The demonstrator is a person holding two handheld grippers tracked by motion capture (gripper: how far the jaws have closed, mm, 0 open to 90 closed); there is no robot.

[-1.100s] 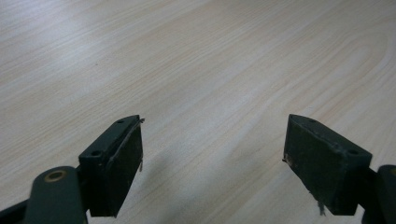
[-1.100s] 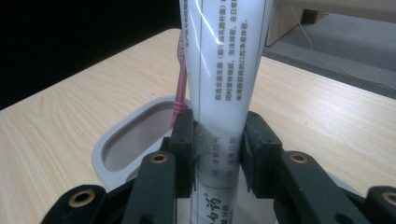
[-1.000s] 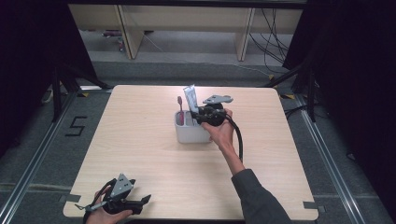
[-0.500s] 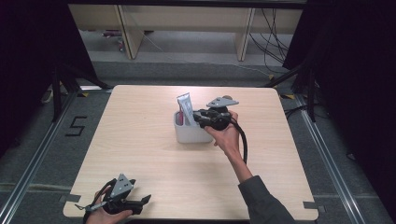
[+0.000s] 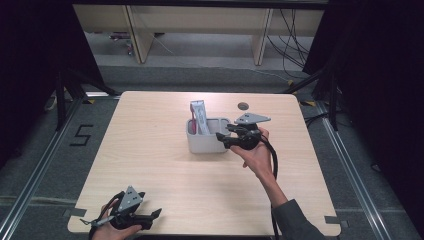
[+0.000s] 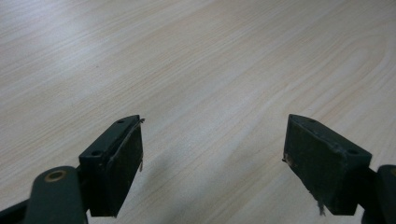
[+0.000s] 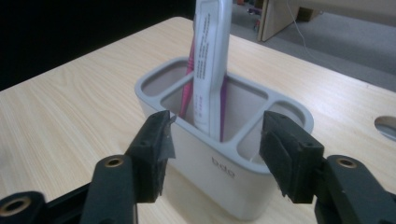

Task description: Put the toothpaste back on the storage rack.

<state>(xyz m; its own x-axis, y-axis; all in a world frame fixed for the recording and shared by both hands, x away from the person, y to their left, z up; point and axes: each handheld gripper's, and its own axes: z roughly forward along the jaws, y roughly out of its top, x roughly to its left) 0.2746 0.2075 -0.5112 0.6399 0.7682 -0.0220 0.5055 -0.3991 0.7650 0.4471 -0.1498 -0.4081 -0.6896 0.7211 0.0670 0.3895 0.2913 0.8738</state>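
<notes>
Two hand-held grippers are out over the pale wooden counter (image 5: 165, 165). Near the middle of it stands a grey holder (image 5: 206, 136) with several compartments, and everything else is best placed from that. A white tube (image 5: 199, 117) stands upright in the holder's middle compartment, rising well above the rim, with something pink (image 5: 192, 122) tucked just behind it in the same compartment. The right hand-held gripper (image 5: 226, 136) sits just beside the holder's right end, pointing at it; its jaws have just been opening and now stand spread, with nothing pinched between them, the holder's near wall showing in the gap in the right gripper view. The left hand-held gripper (image 5: 155, 214) rests well away from the holder, at the counter's near left corner, jaws spread wide over bare wood.
</notes>
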